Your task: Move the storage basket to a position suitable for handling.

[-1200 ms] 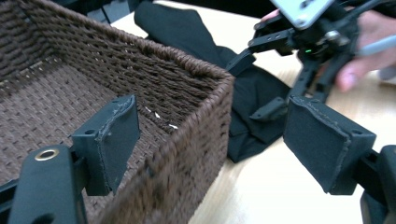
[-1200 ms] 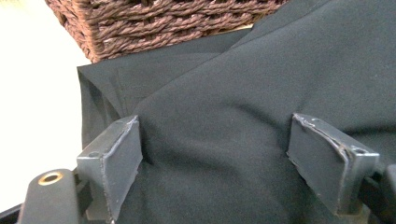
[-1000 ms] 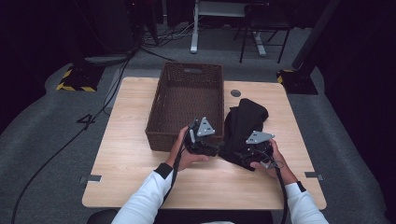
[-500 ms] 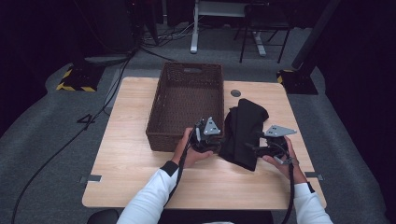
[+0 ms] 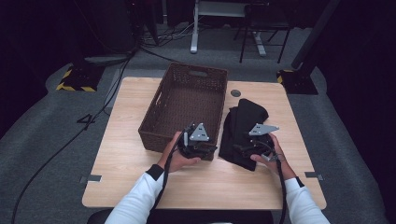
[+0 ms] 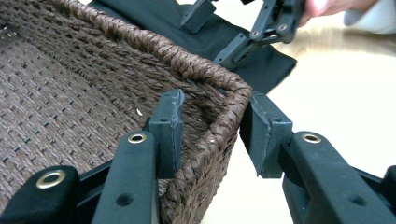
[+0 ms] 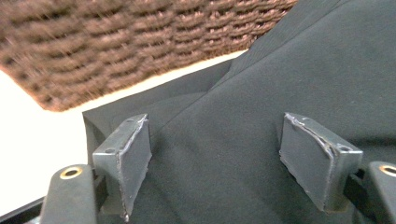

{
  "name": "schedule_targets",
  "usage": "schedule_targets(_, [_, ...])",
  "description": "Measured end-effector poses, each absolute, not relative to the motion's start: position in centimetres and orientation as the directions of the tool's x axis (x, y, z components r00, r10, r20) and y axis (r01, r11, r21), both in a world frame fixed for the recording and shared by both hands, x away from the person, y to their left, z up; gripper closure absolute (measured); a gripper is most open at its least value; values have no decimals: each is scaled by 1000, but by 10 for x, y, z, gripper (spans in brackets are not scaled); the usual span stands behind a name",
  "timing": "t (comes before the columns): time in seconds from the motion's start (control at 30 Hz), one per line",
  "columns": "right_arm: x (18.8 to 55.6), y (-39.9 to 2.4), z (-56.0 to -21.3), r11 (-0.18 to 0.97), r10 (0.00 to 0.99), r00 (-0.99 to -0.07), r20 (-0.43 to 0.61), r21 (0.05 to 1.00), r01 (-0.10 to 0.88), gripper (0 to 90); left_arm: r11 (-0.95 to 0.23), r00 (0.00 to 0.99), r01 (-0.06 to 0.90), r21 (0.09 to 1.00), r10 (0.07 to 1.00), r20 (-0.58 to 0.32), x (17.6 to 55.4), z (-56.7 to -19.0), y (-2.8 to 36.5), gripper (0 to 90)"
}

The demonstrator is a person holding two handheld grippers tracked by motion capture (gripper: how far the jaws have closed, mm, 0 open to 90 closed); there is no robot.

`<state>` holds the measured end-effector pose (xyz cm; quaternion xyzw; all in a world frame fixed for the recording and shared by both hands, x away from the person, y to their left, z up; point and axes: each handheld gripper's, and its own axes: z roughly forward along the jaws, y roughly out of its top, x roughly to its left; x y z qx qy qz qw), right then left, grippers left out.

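The brown basket (image 5: 184, 109) sits on the tabletop (image 5: 121, 161). My left gripper (image 6: 212, 128) has just been closing and pinches its corner to steady it. My right gripper (image 7: 233, 154), pads apart, has just been closing over the black cloth (image 7: 280, 79) beside it.

One readable mark: a dark numeral 4 (image 5: 87, 121) on the grey carpet floor (image 5: 42, 140), at about 9 o'clock from the worktop (image 5: 121, 158). No other text, label or brand can be read anywhere.
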<state>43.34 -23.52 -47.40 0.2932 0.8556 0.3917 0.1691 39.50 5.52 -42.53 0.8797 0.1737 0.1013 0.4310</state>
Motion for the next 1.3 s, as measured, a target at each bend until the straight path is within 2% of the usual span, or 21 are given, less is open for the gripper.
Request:
schedule_targets(0.43, [424, -233, -479, 591, 601, -792, -106, 726, 352, 265, -588, 919, 183, 788, 388, 75, 378, -424, 83, 549])
schedule_targets(0.6, [423, -233, -480, 589, 606, -789, -102, 725, 358, 271, -588, 910, 189, 786, 406, 85, 374, -423, 92, 507])
schedule_targets(0.67, [419, -232, -479, 585, 606, -790, -92, 724, 365, 271, -590, 897, 194, 783, 430, 102, 372, -423, 97, 463])
schedule_targets(0.87, [399, -228, -478, 600, 592, -801, -84, 710, 369, 271, -579, 869, 237, 780, 485, 96, 371, -423, 113, 353])
schedule_targets(1.07, [377, -227, -475, 597, 589, -806, -64, 706, 381, 264, -531, 838, 282, 799, 542, 64, 369, -423, 127, 317])
schedule_targets(1.17, [369, -230, -469, 593, 559, -828, -42, 719, 364, 252, -524, 843, 281, 804, 535, 54, 367, -421, 122, 264])
schedule_targets(1.3, [371, -240, -450, 546, 565, -824, -42, 768, 335, 256, -523, 866, 267, 810, 499, 37, 366, -418, 107, 265])
